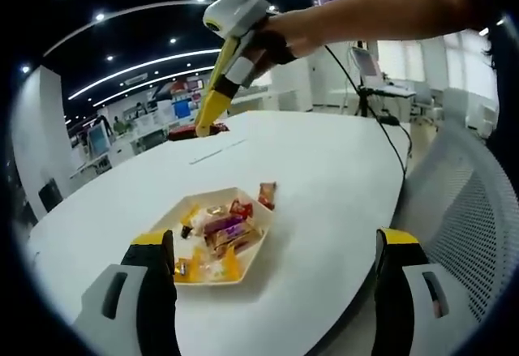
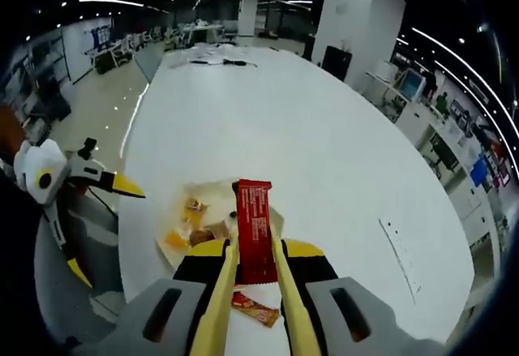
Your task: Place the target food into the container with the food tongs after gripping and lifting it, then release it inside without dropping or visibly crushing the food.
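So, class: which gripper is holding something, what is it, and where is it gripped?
The right gripper, through yellow tongs, holds a red snack packet by its lower end, above the tray. The left gripper holds nothing.

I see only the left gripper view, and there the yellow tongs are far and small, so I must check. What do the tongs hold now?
Observer: The yellow plastic food tongs, squeezed by the right hand-held gripper, clamp a flat red rectangular wrapped bar between their arms.
Operator: Does the bar look crushed?
Observer: No. Its wrapper looks flat and straight, with no dent that I can see.
Operator: Is it over the container?
Observer: In the right gripper view its far end overlaps the shallow white tray of snacks. How high it hangs above the tray I cannot tell.
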The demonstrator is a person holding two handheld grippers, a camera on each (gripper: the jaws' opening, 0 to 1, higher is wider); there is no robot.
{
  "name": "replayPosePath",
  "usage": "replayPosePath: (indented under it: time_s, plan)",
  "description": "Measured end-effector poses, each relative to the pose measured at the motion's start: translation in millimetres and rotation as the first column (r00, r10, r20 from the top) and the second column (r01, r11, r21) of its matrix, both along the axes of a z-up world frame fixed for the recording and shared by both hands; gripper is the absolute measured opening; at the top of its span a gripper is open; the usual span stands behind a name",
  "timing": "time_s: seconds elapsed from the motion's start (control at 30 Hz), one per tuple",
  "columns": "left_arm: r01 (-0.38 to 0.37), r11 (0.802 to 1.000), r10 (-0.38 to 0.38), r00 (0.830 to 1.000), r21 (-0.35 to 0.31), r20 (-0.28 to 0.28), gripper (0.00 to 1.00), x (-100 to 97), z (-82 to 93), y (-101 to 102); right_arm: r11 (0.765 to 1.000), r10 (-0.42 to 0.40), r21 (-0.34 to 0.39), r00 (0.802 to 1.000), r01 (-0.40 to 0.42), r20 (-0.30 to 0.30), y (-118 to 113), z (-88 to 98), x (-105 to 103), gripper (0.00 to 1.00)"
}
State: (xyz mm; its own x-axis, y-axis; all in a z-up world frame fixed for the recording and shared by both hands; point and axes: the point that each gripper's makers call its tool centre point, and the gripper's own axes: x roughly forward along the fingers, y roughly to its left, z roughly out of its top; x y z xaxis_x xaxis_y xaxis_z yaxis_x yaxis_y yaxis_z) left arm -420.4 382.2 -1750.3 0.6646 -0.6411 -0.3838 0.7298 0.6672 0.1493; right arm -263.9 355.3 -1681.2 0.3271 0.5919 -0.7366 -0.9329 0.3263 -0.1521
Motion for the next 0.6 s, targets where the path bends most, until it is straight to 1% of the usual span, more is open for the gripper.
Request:
replayPosePath:
  time_s: [0.33, 0.6]
  plan:
    - [-0.009, 1.0, 0.009, 1.0, 0.003, 0.015, 0.99, 1.9, 1.7, 2, 0.997, 0.082, -0.003, 0.997, -0.082, -0.008, 37, 3.9, -10, 0.23]
    - [-0.013, 1.0, 0.013, 1.0, 0.003, 0.017, 0.99, 2.7, 1.8, 2, 0.994, 0.114, 0.005, 0.993, -0.114, -0.012, 57, 2.0, -14, 0.23]
